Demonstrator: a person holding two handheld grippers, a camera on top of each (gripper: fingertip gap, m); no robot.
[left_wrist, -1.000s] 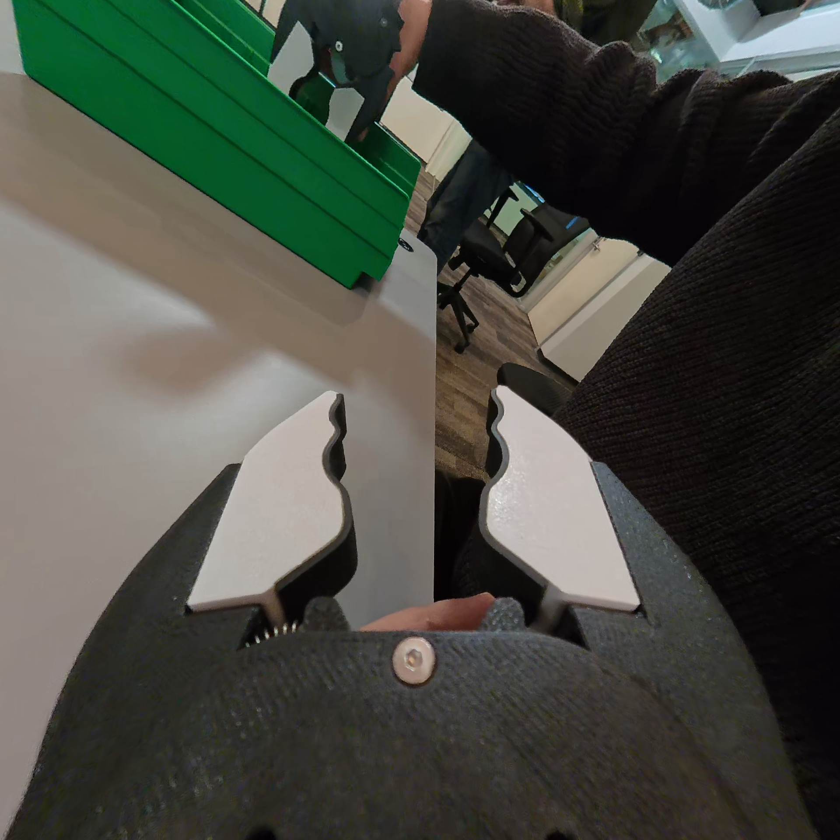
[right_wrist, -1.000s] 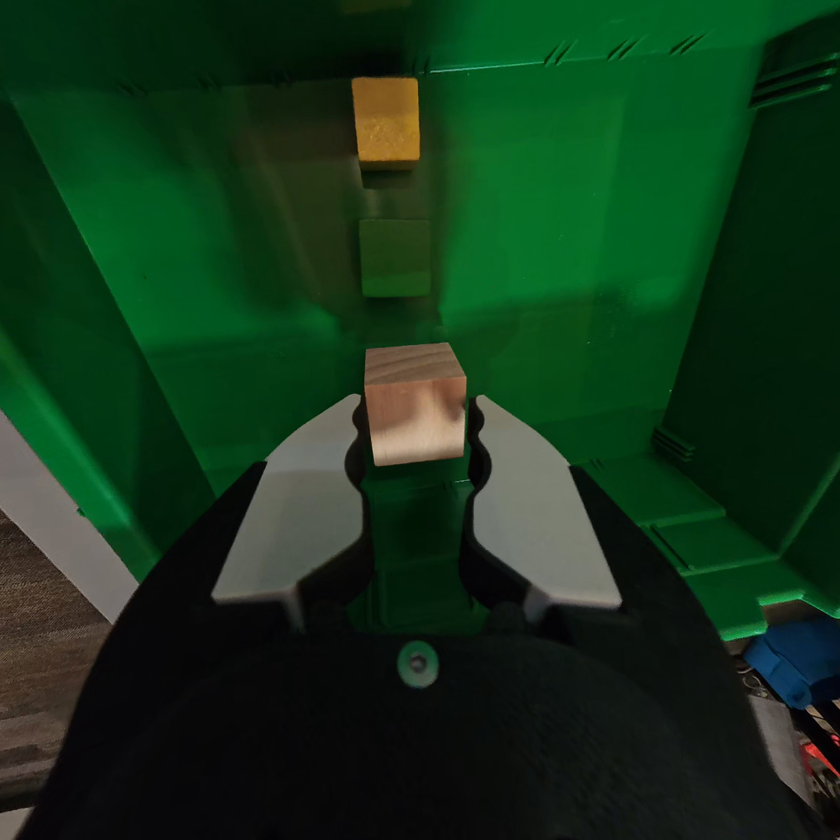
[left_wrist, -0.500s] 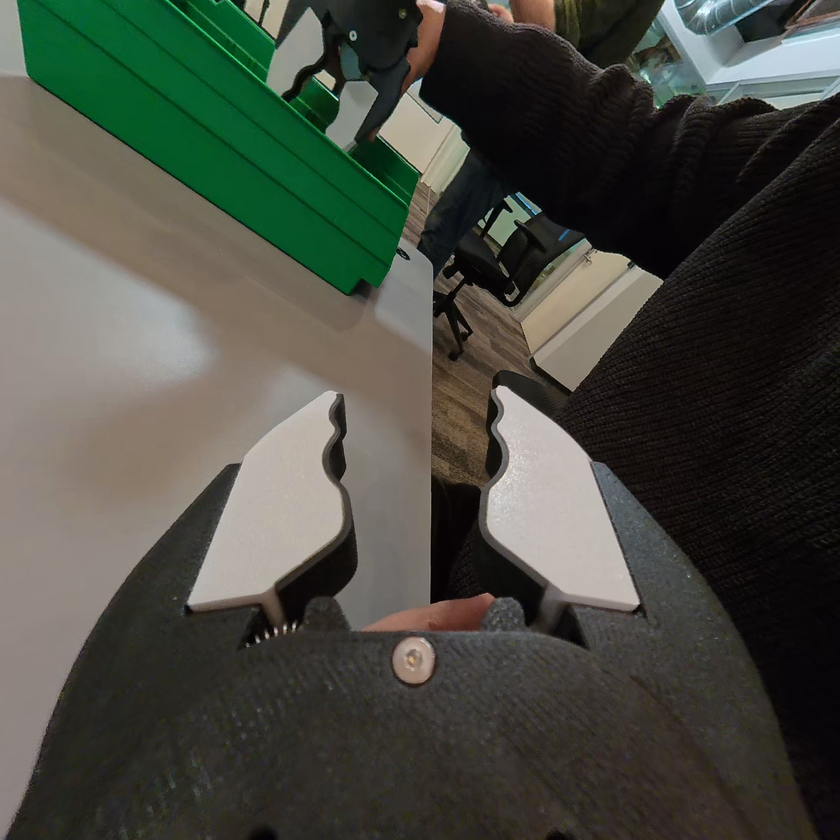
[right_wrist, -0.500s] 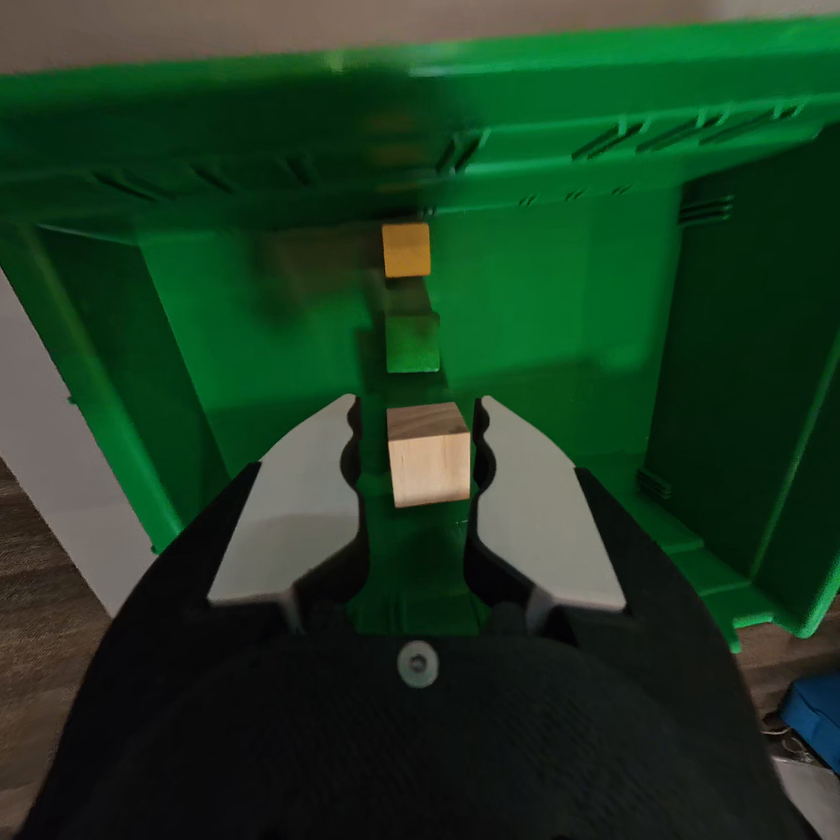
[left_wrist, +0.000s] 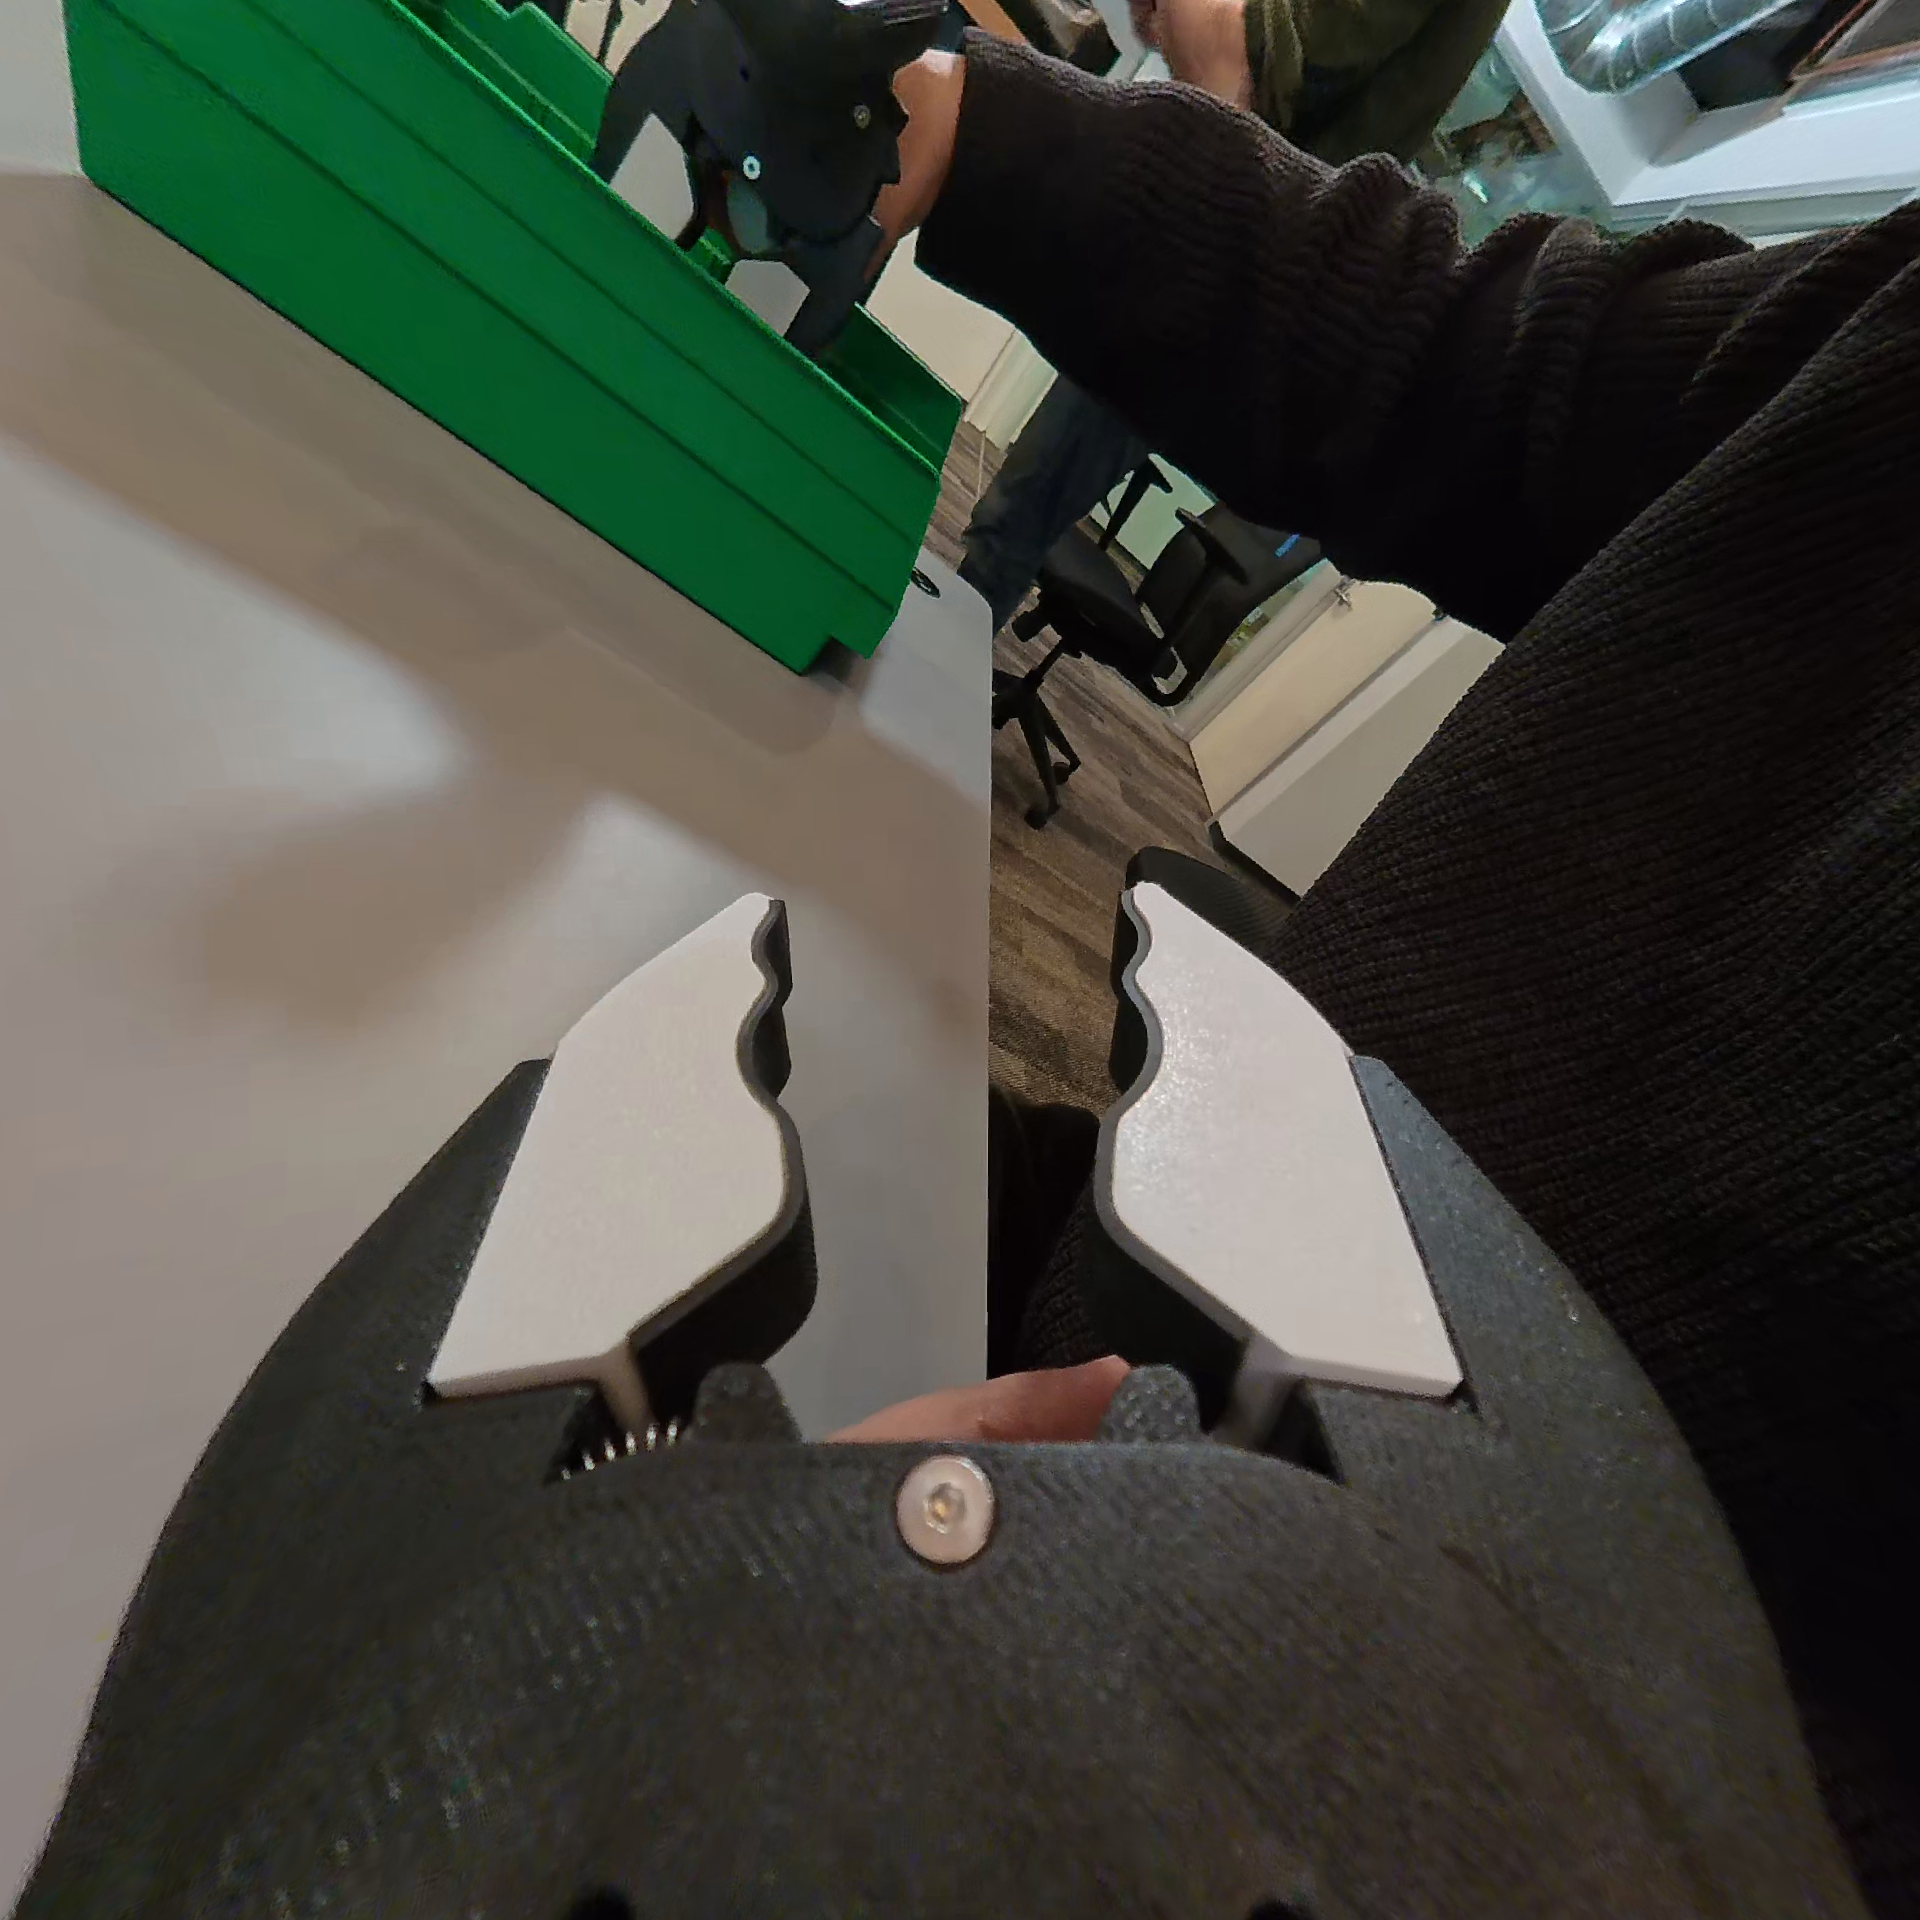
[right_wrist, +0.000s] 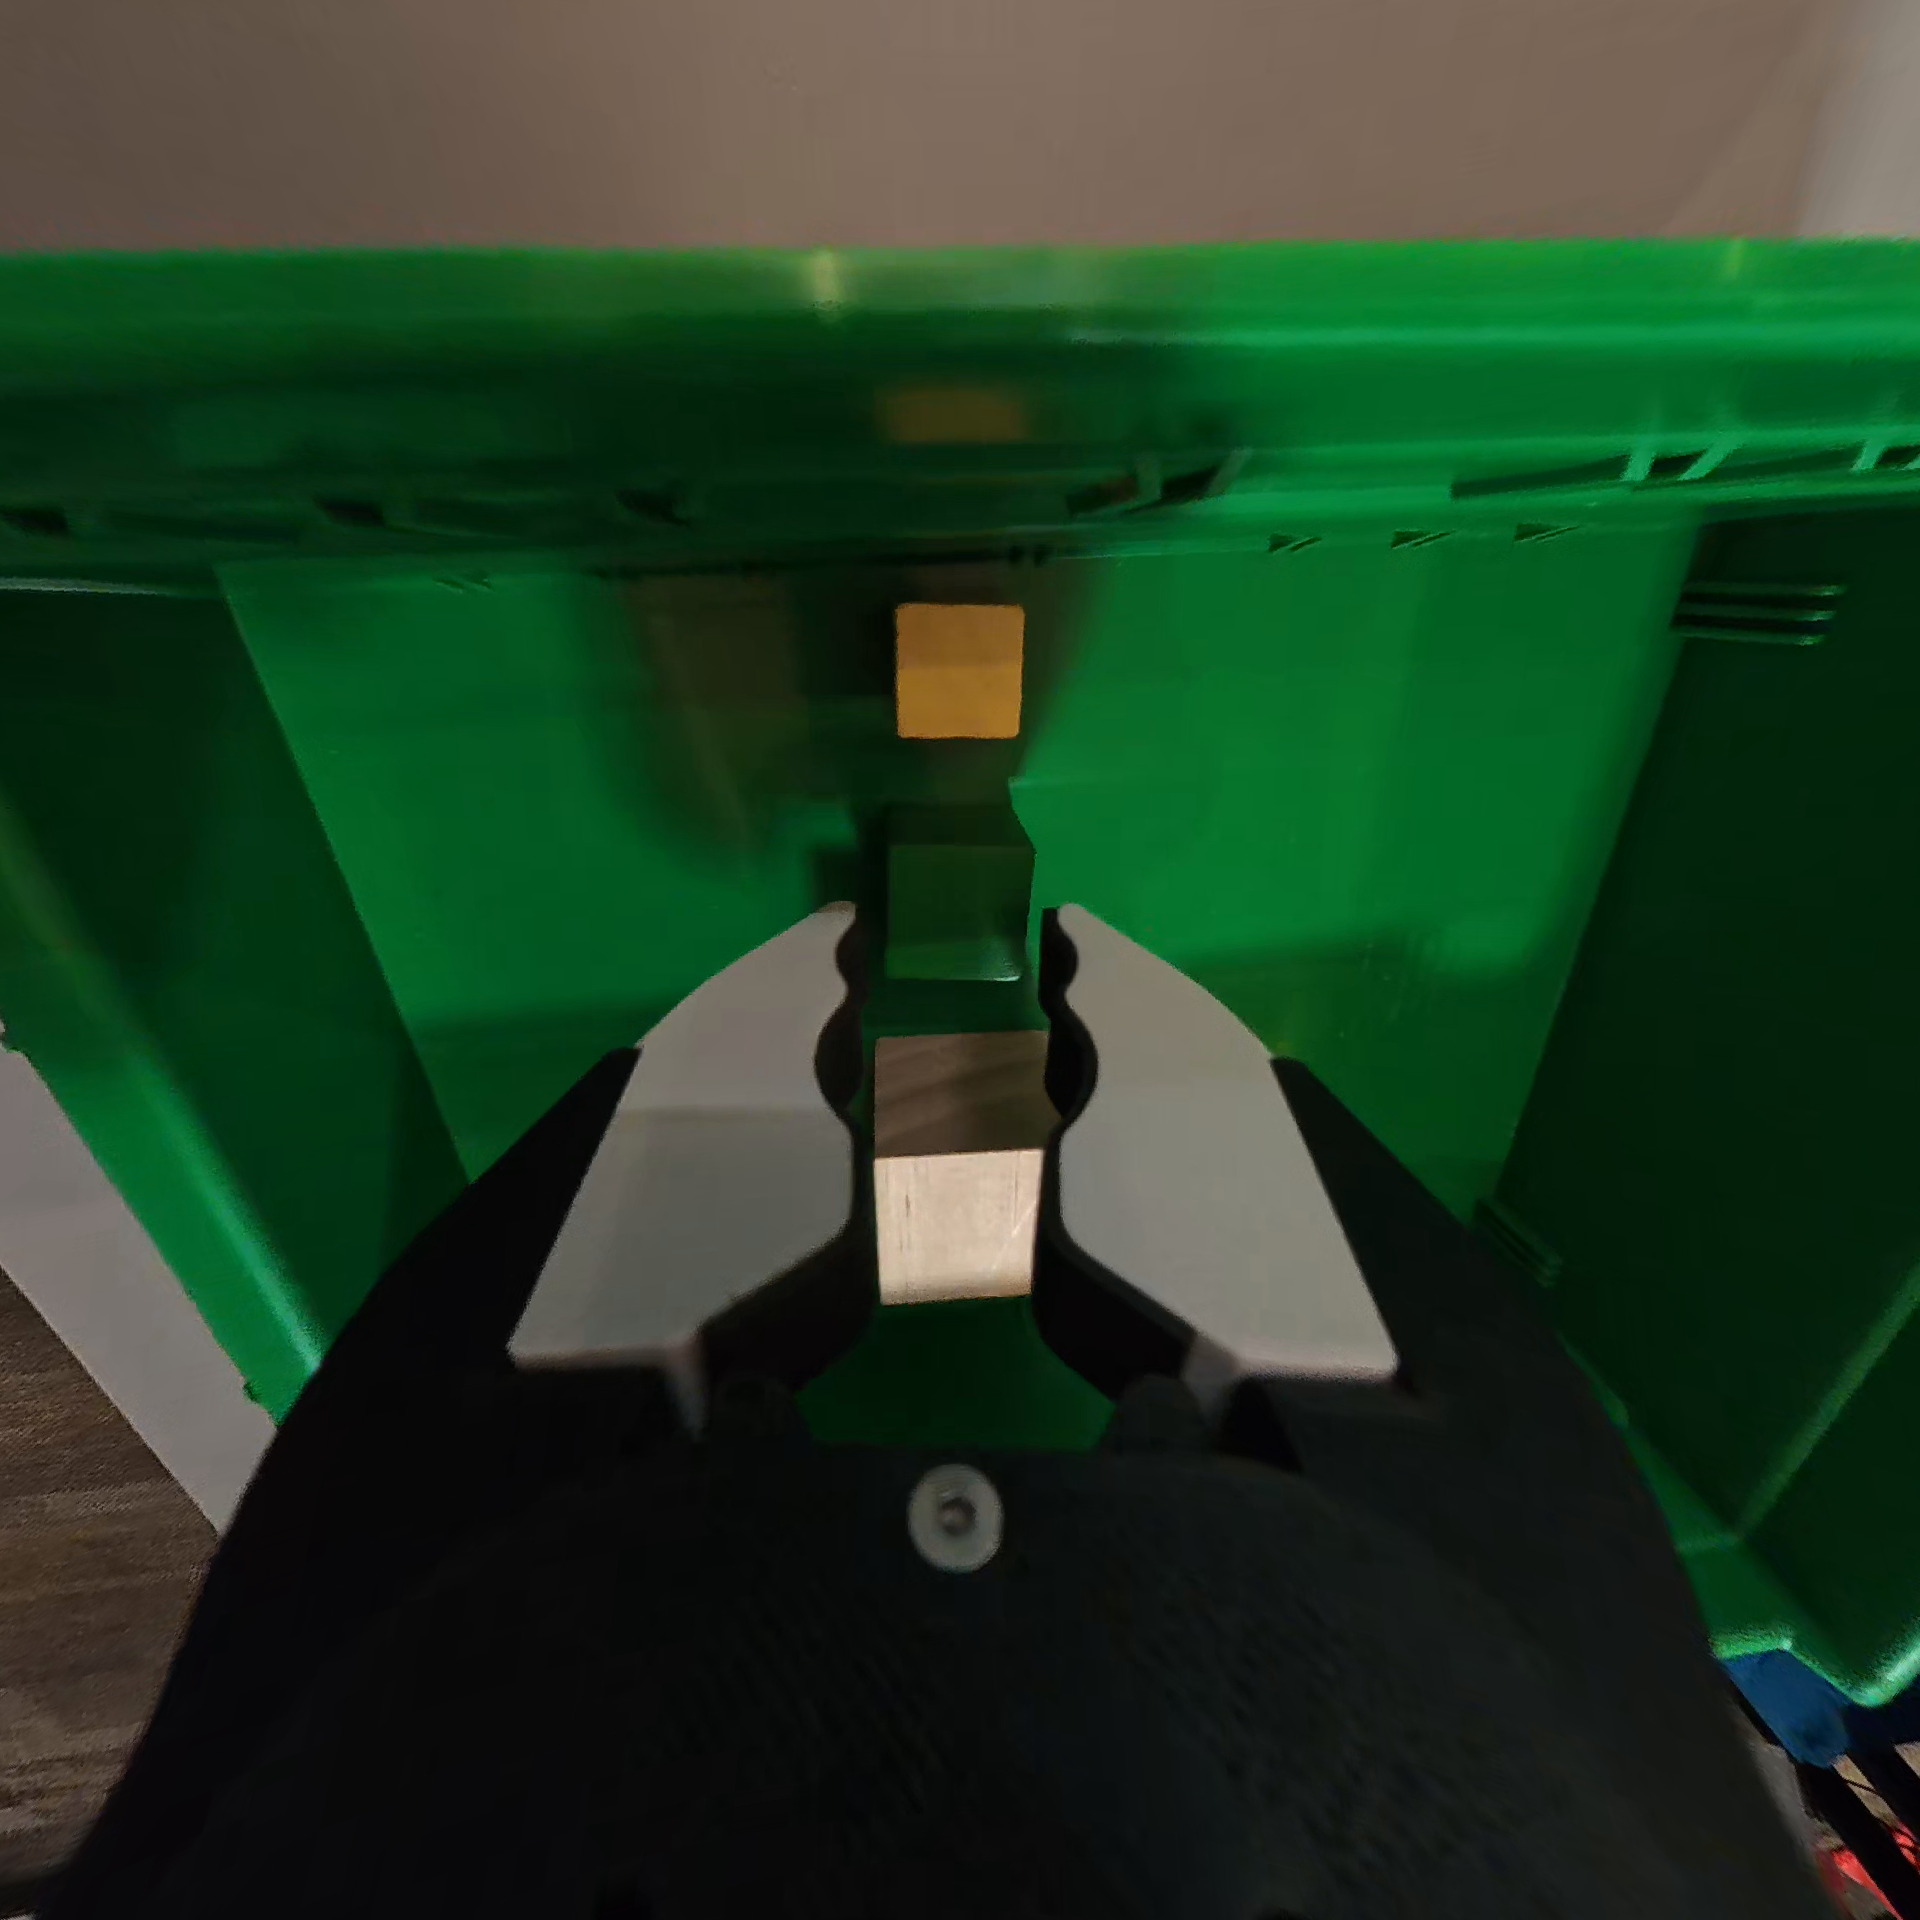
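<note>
In the right wrist view, a bare wooden cube (right_wrist: 956, 1226), a green cube (right_wrist: 956, 894) and a yellow cube (right_wrist: 958, 670) lie in a row on the floor of a green bin (right_wrist: 520, 831). My right gripper (right_wrist: 948, 914) hovers above them with its jaws partly closed and nothing between them. The wooden cube shows through the gap, below the fingers. In the left wrist view the right gripper (left_wrist: 717, 244) hangs over the bin (left_wrist: 520, 343), held by a hand. My left gripper (left_wrist: 954, 909) is open and empty, low over the grey table's (left_wrist: 312, 935) right edge.
A person's dark knitted sleeve (left_wrist: 1351, 312) reaches across to the bin, and the dark sweater fills the right side. Beyond the table edge are wooden flooring and a black office chair (left_wrist: 1143, 603). A blue object (right_wrist: 1787, 1704) lies below the bin's right corner.
My right gripper let go of the wooden cube, pulled back out of the bin and tilted up, and its jaws have since narrowed. The left gripper has stayed almost still.
</note>
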